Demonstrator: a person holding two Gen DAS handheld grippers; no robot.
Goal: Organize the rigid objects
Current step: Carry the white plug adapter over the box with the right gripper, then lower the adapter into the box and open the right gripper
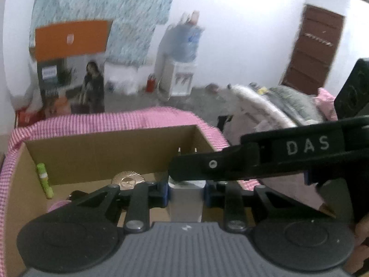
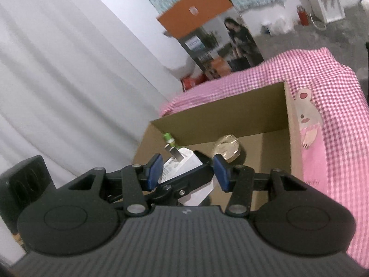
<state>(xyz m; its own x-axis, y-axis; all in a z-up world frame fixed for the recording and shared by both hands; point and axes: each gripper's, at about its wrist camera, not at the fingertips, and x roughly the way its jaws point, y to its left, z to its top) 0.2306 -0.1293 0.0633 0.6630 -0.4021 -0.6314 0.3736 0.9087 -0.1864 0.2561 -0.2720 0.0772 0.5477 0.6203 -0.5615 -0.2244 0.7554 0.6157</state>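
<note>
A white plug adapter (image 1: 186, 190) with two metal prongs hangs above an open cardboard box (image 1: 92, 157). My left gripper (image 1: 186, 192) is shut on its narrow sides with the blue pads. The right gripper's black finger (image 1: 230, 161) crosses over the adapter just under the prongs. In the right wrist view my right gripper (image 2: 188, 173) has its pads against the adapter (image 2: 182, 164), with the left gripper's fingers (image 2: 184, 181) between them too. Inside the box (image 2: 230, 117) lie a green tube (image 2: 168, 137) and a gold ribbed lid (image 2: 227, 145).
The box stands on a pink checked cloth (image 2: 334, 92). Its floor also holds the green tube (image 1: 43, 177), the gold lid (image 1: 128, 180) and a pink item (image 1: 57, 205). Behind are an orange-topped printed carton (image 1: 71, 39), a water dispenser (image 1: 182, 80) and a clothes pile (image 1: 276, 101). A white curtain (image 2: 57, 69) hangs at left.
</note>
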